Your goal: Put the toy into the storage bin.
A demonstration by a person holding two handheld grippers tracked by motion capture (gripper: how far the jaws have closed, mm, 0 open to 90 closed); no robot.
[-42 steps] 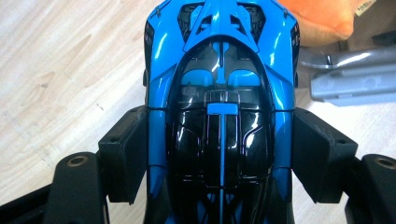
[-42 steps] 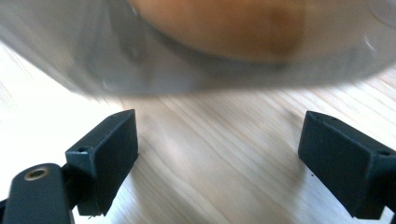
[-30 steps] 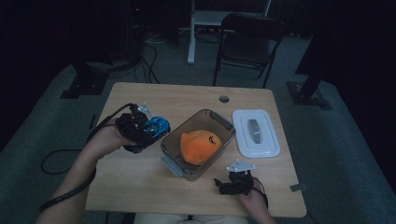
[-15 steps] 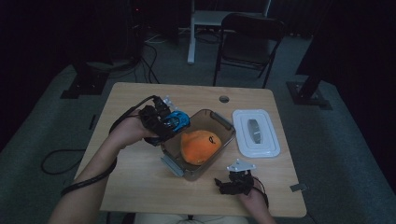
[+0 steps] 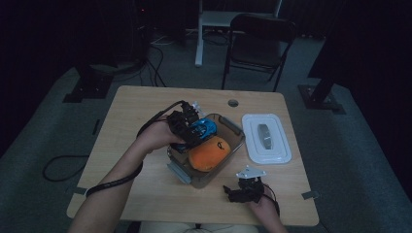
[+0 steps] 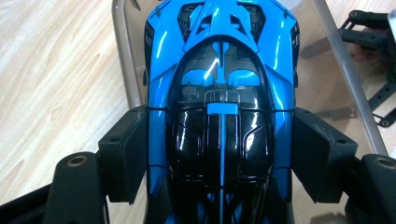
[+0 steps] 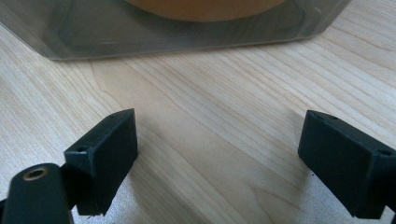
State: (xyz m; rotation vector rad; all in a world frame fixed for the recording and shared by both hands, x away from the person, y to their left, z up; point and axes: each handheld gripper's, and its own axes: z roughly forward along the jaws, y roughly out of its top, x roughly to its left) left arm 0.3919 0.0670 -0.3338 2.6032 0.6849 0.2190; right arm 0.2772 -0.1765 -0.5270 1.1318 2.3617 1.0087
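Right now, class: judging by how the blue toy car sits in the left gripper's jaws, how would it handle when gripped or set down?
The blue toy car looks like hard, glossy moulded shell, so probably stiff but slippery against the left gripper pads. It seems light. As a wheeled toy, it may roll once set in the clear container.

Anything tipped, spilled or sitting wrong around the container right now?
Nothing stands out. The clear container sits flat with the orange toy inside, its white lid lies flat beside it, and the left claw squarely grips the blue toy car over the container's rim.
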